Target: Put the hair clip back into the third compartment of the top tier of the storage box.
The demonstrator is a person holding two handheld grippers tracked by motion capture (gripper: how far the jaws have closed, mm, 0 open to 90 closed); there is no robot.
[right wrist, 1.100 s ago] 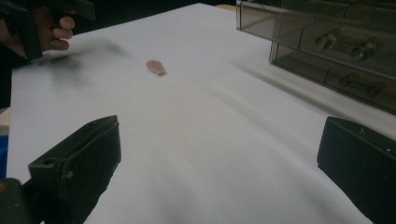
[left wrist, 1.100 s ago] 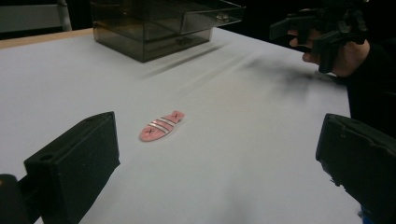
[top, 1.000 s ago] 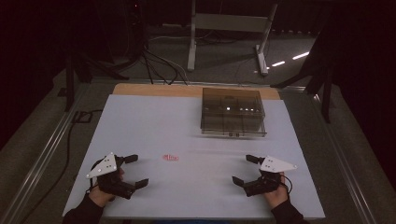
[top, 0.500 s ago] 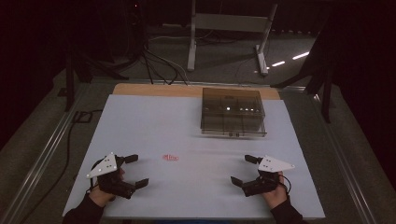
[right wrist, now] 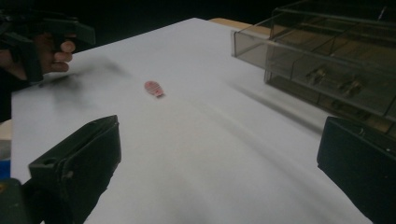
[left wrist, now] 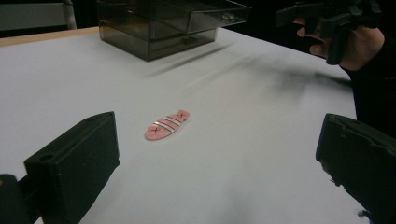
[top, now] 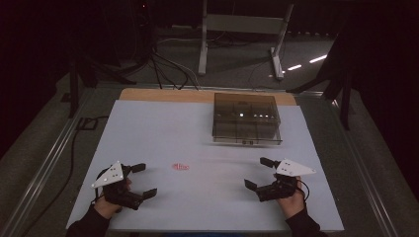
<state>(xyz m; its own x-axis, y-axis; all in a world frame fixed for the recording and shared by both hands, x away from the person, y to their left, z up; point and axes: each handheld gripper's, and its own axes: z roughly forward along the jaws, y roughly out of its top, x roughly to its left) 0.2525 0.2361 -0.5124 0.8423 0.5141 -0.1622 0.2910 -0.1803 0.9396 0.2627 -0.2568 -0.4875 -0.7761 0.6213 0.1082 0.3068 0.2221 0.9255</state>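
Flat on the white table top (top: pixel 207 207), between the two grippers and nearer the left one: a small pink hair clip (left wrist: pixel 166 124) with pale stripes and little crosses, also seen as a pink speck from above (top: pixel 180 167) and farther off in the right gripper view (right wrist: pixel 153 88). Probably light and stiff, thin enough to sit almost flush with the surface, likely to skid on the smooth sheet if nudged from one side only; best pinched across its narrow width near the middle, jaws low against the table. Well apart behind it, toward the far edge, a smoky clear drawer box (top: pixel 246 118), compartments inside too dim to read. Left gripper (top: pixel 141 179) spread wide, jaws standing far apart either side of the clip in its own view, touching nothing, carrying nothing. Right gripper (top: pixel 259 173) likewise gaping, empty, hovering over bare table near the front right, well clear of both clip and box.
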